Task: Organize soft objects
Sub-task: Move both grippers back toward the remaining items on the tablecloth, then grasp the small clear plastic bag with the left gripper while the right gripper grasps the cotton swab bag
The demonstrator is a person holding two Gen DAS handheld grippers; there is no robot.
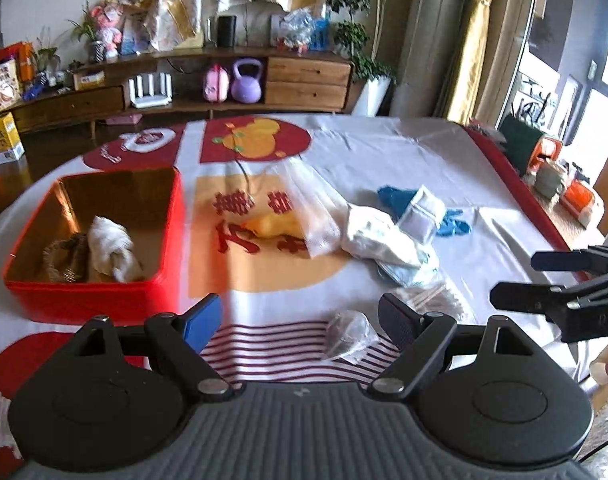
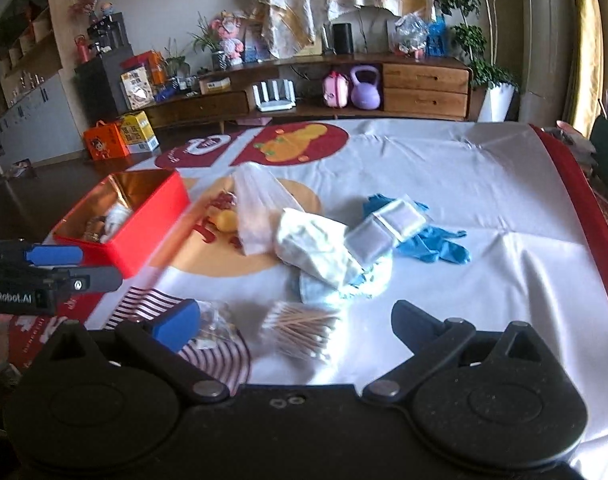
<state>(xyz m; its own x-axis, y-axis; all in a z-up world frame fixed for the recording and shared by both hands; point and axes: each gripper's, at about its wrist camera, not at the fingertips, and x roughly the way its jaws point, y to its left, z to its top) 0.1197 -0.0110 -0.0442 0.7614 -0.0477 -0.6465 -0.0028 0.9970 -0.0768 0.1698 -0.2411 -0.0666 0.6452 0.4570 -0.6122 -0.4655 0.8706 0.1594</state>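
Two hand-held grippers hang over a table [image 2: 483, 168] draped in a white cloth printed with red and orange motifs and edged in red along its right side. The left gripper [image 1: 300, 320] has its jaws spread wide with nothing between them, poised above the striped patch at the near edge, where a small crumpled clear packet [image 1: 349, 336] lies. The right gripper [image 2: 296, 320] is likewise wide open and empty, a clear bag of cotton swabs [image 2: 300, 330] lying on the cloth beneath the gap between its fingers. Toward the left edge sits a red box [image 1: 100, 296] with a gold lining, holding a white knotted cloth [image 1: 112, 248] beside a coil of rope [image 1: 64, 256]. The remaining soft items are heaped near the middle of the table: a clear plastic bag [image 1: 315, 208] lying over a yellow object [image 1: 272, 224], a white bundle of fabric [image 2: 315, 244] resting on pale blue face masks [image 2: 335, 288], two small white pouches [image 2: 383, 228] and a pair of blue gloves [image 2: 435, 246] nearest the right edge. A wooden sideboard [image 2: 423, 88] stands against the far wall.
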